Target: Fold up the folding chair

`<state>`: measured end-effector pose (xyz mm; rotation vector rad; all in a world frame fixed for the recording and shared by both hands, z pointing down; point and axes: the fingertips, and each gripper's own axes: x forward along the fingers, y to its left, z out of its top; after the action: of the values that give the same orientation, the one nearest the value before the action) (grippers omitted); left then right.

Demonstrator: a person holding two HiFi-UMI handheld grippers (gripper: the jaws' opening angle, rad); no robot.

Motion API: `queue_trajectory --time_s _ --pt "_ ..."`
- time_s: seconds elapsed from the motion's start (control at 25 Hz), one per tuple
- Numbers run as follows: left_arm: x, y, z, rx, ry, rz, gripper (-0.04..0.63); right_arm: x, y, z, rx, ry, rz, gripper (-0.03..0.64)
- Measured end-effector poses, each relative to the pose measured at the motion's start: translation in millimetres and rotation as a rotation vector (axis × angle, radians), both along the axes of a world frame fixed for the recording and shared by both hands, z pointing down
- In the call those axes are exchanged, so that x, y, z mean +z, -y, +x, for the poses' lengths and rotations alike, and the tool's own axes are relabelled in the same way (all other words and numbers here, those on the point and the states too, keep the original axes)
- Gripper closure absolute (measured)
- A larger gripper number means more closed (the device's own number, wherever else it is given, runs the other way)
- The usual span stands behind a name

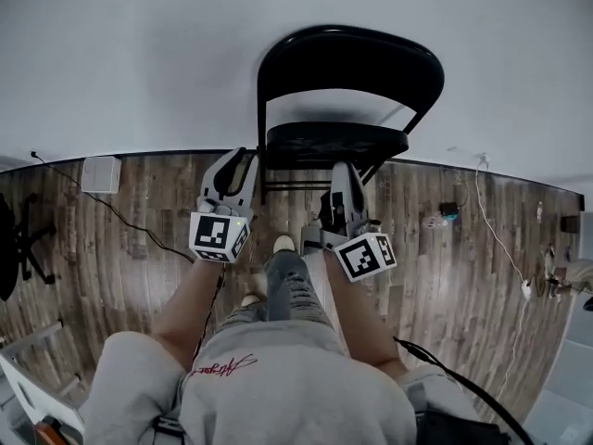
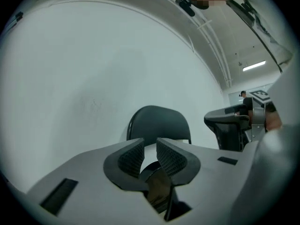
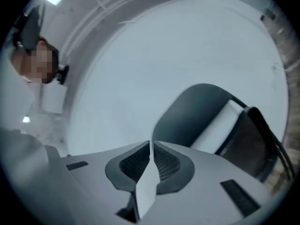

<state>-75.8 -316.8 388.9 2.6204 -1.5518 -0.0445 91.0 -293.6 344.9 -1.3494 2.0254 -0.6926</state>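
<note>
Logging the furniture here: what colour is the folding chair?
Black. The folding chair shows best in the head view.

Left tongs [image 2: 150,142] slightly apart, empty; folding chair [image 2: 158,123] ahead, white wall [image 2: 89,74] behind.

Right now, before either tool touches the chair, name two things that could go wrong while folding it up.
The folding chair stands open close to the wall; tipping its seat up could knock the backrest into the wall.
The right tool has jaws almost together, the left tool only narrowly apart; either may slip off the frame instead of gripping.
</note>
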Motion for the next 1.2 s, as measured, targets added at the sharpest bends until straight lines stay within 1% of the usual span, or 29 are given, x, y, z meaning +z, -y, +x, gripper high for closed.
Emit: queue_trajectory --time_s 0.04,0.08,0.12,0.2,0.32,0.36,0.44,0.52,0.56,0.64,0.76,0.88,0.96,1.04,1.2 --pt "-11.9 -16.1 -0.9 0.02 -0.004 0.015 0.505 -24.3 -16.1 -12.7 -0.04 -0.03 0.1 0.583" --pt "-23.9 -31.6 -2.5 0.041 -0.003 0.031 0.519 -44.8 -31.8 -23.0 -0.065 -0.062 0.176 0.591" --pt "-35.8 -46.0 -5.1 0.06 0.002 0.048 0.528 -60.8 -46.4 -30.9 -0.072 -0.108 0.227 0.592" --pt "-59.0 -72.5 -12.5 0.075 0.001 0.076 0.562 -84.8 -75.9 -42.4 -0.059 -0.26 0.292 0.592" --pt "-88.4 -116.3 -23.4 0.099 -0.042 0.107 0.577 -106.3 -125.3 -58.0 -0.045 -0.521 0.363 0.592" --pt "-95.8 -132.1 -26.0 0.116 -0.057 0.115 0.578 -107.2 -139.9 -62.4 -0.044 -0.583 0.368 0.592" --pt "-105.8 -161.8 -25.6 0.158 -0.073 0.117 0.578 -100.8 -162.8 -65.7 -0.038 -0.671 0.339 0.592" --pt "-108.9 -188.4 -16.8 0.207 -0.067 0.111 0.578 -92.9 -181.7 -62.1 -0.039 -0.712 0.294 0.592" --pt "-108.2 -199.7 -12.8 0.225 -0.059 0.11 0.578 -90.7 -190.6 -60.2 -0.047 -0.712 0.278 0.592" --pt "-106.3 -221.1 -11.1 0.244 -0.037 0.107 0.577 -87.2 -207.9 -59.6 -0.064 -0.7 0.248 0.592" --pt "-108.7 -248.8 -17.0 0.26 -0.025 0.105 0.577 -83.2 -227.4 -67.0 -0.09 -0.744 0.214 0.592" --pt "-116.9 -260.7 -21.0 0.266 -0.018 0.105 0.577 -87.4 -238.7 -83.5 -0.153 -0.773 0.247 0.592" --pt "-119.0 -268.8 -22.1 0.263 -0.01 0.105 0.578 -86.6 -248.7 -91.0 -0.174 -0.818 0.26 0.596" --pt "-120.8 -274.1 -20.8 0.262 -0.007 0.11 0.578 -88.4 -256.1 -91.5 -0.163 -0.841 0.264 0.597" --pt "-129.1 -278.6 -10.5 0.286 -0.013 0.141 0.578 -92.9 -268.1 -86.7 -0.139 -0.832 0.268 0.597"
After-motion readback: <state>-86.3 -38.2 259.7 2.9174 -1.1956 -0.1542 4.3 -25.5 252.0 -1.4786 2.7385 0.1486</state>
